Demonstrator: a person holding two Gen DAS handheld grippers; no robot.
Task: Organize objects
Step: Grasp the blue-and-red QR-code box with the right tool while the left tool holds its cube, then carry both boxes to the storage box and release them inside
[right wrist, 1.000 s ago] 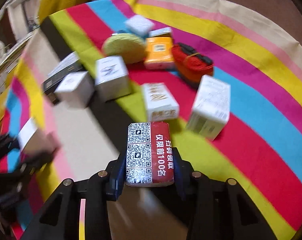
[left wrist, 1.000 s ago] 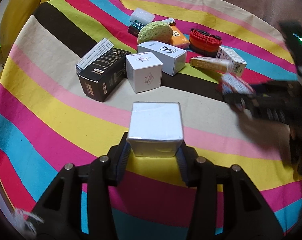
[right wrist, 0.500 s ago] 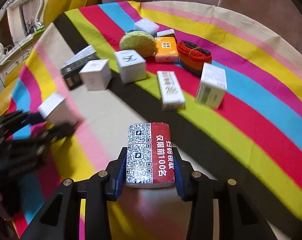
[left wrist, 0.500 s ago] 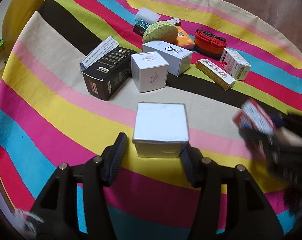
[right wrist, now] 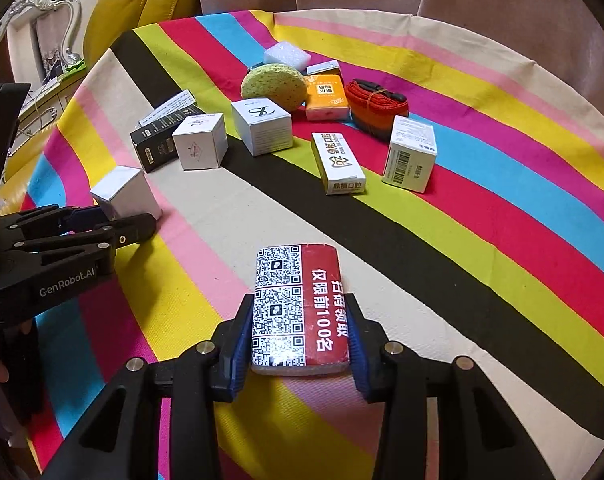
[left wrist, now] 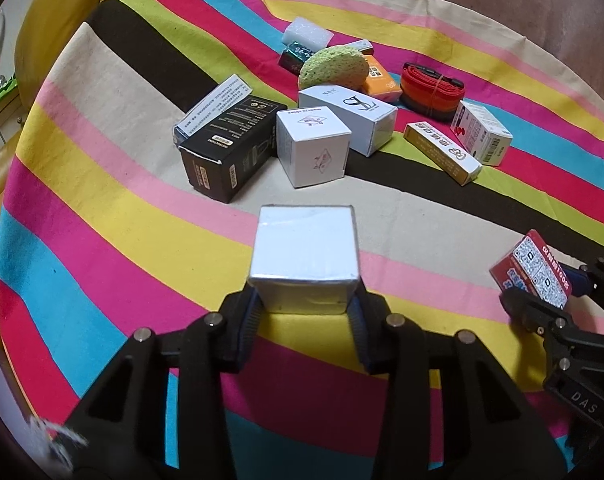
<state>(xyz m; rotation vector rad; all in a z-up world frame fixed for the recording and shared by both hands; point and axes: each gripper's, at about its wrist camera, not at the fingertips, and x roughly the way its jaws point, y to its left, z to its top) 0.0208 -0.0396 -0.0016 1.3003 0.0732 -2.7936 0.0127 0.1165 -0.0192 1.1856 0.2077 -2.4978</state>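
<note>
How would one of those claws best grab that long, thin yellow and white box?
Judging by its shape, across the two long side faces of the yellow and white box, near mid-length, coming down from above. It lies flat, narrow enough for the jaws, with bare cloth on both sides.

My left gripper [left wrist: 306,312]: black plastic arms, blue ribbed pads, silver screw heads, white "GenRobot.AI" lettering on side. My right gripper [right wrist: 300,334]: same black frame, blue pads, silver screws.
</note>
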